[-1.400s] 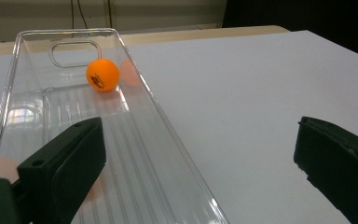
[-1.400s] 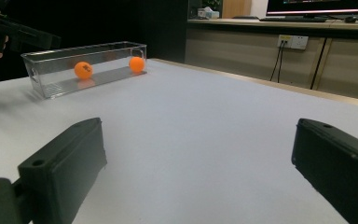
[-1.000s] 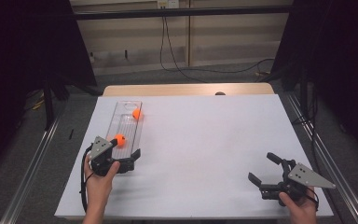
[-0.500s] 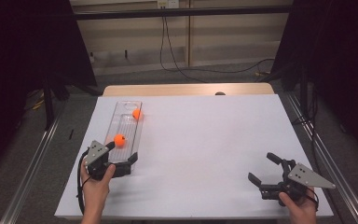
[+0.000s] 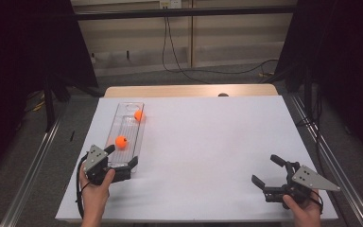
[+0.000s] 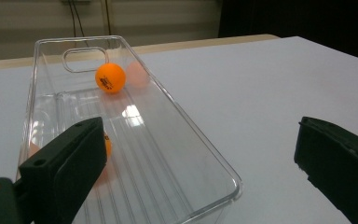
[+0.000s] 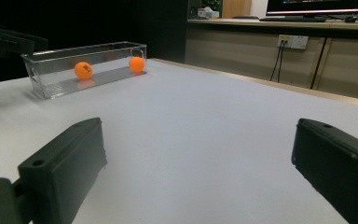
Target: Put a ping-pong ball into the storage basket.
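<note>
A clear plastic tray [image 5: 123, 163] lies lengthwise on the left of the white table and holds two orange balls, one near [image 5: 121, 142] and one far [image 5: 139, 115]. My left gripper [image 5: 121, 156] stands open at the tray's near end with nothing between its jaws. In the left gripper view the far ball [image 6: 110, 78] rests near the tray's handle cutout, and the near ball [image 6: 106, 145] peeks out behind the left jaw. My right gripper [image 5: 269, 170] rests open at the table's front right, empty. From the right gripper view the tray [image 7: 51, 88] and both balls [image 7: 83, 70] [image 7: 137, 64] lie far off.
The white table top [image 5: 208, 142] stretches bare between the two grippers. A wooden strip [image 5: 189, 91] edges its far side. Metal rails [image 5: 33, 170] run along both sides, and cables [image 5: 179, 52] lie on the floor beyond.
My left gripper has drawn back toward the table's front edge, away from the near ball, which now lies in the tray. The right gripper has stayed put.
</note>
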`<state>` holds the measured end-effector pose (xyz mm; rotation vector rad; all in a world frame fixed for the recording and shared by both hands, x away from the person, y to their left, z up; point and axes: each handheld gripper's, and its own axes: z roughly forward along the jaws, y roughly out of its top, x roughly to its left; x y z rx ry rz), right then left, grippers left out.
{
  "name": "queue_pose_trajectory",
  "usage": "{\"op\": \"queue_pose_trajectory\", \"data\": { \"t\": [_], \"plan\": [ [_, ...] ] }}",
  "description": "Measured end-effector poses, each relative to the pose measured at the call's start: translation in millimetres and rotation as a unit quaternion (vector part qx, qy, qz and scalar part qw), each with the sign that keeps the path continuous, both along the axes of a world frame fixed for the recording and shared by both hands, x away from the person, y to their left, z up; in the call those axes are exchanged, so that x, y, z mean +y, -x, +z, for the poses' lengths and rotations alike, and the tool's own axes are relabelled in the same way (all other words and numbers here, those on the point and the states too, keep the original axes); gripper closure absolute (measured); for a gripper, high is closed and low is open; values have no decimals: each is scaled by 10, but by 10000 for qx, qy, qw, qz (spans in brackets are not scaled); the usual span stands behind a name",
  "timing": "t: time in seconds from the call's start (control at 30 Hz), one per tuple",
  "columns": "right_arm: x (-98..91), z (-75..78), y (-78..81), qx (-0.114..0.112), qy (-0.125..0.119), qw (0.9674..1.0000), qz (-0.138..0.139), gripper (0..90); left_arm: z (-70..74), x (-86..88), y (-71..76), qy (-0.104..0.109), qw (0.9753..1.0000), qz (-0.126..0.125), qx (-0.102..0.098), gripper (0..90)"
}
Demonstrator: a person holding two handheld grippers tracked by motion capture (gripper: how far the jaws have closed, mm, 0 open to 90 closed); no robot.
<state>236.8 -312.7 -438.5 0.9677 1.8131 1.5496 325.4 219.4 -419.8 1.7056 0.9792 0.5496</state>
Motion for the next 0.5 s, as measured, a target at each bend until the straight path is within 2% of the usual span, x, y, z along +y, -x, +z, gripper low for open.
{"op": "queue_pose_trajectory", "data": {
  "t": [0.5],
  "plan": [
    [6, -1, -1, 1, 1, 10000, -1, 24, -33, 74, 64, -4, 10000, -7, -79, 25]
  ]
}}
